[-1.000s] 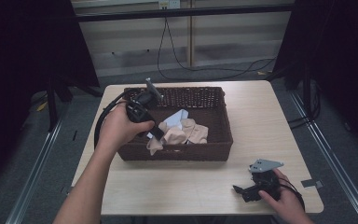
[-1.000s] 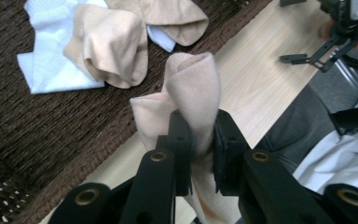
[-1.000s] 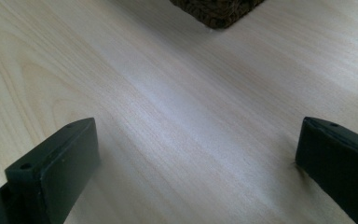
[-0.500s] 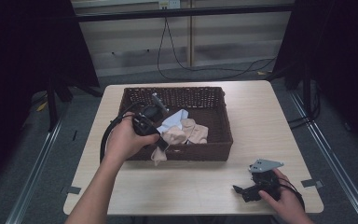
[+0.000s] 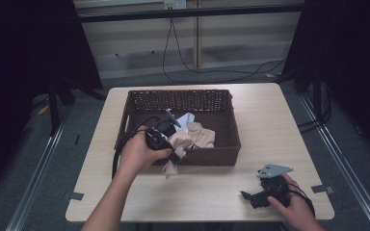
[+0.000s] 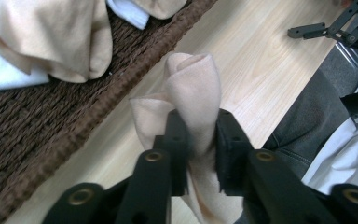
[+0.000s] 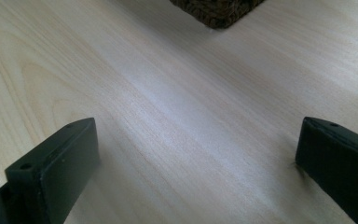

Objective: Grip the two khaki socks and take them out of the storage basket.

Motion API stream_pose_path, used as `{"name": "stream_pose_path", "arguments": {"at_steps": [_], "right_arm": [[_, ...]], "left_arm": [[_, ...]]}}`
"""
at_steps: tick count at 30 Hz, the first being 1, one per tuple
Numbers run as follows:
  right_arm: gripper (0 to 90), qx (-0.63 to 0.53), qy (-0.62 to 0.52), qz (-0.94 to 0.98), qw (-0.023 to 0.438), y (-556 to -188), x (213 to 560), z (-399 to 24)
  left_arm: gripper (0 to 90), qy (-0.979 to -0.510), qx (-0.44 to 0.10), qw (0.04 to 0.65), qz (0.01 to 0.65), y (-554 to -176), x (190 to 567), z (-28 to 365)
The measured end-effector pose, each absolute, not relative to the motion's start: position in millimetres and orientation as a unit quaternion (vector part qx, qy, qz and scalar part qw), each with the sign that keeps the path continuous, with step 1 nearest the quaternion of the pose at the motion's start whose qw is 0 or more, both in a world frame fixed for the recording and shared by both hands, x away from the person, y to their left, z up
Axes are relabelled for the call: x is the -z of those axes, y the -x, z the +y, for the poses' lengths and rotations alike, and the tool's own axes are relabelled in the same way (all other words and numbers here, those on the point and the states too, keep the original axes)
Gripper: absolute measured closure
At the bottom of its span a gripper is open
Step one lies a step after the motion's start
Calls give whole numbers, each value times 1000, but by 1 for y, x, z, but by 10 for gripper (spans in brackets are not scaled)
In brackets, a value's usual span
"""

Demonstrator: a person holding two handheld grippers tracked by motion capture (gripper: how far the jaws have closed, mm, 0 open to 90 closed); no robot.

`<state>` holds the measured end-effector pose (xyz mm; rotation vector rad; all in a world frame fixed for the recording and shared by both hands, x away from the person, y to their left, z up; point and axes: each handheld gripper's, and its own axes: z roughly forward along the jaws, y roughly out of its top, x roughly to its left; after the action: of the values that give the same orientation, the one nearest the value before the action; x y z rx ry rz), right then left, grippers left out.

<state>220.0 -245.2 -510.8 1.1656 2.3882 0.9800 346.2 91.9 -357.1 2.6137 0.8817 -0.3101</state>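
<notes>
While our left claw (image 6: 200, 140) pinches the beige sock (image 6: 193, 93) over the basket's (image 5: 130, 103) six o'clock rim, its jaws have just been easing apart, likely to drop it on the bench (image 5: 270, 110); our right claw (image 7: 196, 154) rests released at five o'clock.

- The dark brown woven wicker basket (image 5: 231, 139) has a ribbed, plaited weave across its walls and floor.
- The soft beige cloth sock (image 6: 193, 93) between the black tongs (image 6: 200, 140) is a plain peach-beige.
- More beige cloth pieces (image 6: 51, 37) lie in the basket, with a white cloth (image 6: 4, 70) under them.
- The pale wooden tabletop (image 7: 177, 107) shows light, streaked grain.
- The other tongs (image 5: 250, 196) are black, topped by a grey three-cornered plate.
</notes>
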Motion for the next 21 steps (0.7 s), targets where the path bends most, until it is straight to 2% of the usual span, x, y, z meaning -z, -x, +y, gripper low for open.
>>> {"name": "stream_pose_path", "arguments": {"at_steps": [2, 3, 8, 10, 11, 15, 19, 21], "right_arm": [[0, -342, -407, 833, 154, -220, 511, -245], [0, -342, -406, 833, 154, -220, 511, -245], [0, -342, -407, 833, 154, -220, 511, -245], [0, -342, -407, 833, 154, -220, 511, -245], [0, -342, -407, 833, 154, -220, 511, -245], [0, -342, -407, 833, 154, -220, 511, -245], [0, -342, -408, 832, 154, -220, 511, -245], [0, -343, -407, 832, 155, -220, 511, -245]], "left_arm": [[615, -929, 113, 177, 305, -346, 358, 90], [615, -928, 115, 180, 305, -345, 359, 89], [396, -930, 102, 182, 304, -347, 352, 89], [387, -928, 99, 189, 304, -347, 347, 90], [341, -928, 96, 193, 305, -348, 344, 90], [301, -926, 85, 204, 306, -354, 333, 90], [257, -924, 59, 214, 311, -363, 323, 89], [203, -923, 39, 210, 319, -373, 321, 88]]}}
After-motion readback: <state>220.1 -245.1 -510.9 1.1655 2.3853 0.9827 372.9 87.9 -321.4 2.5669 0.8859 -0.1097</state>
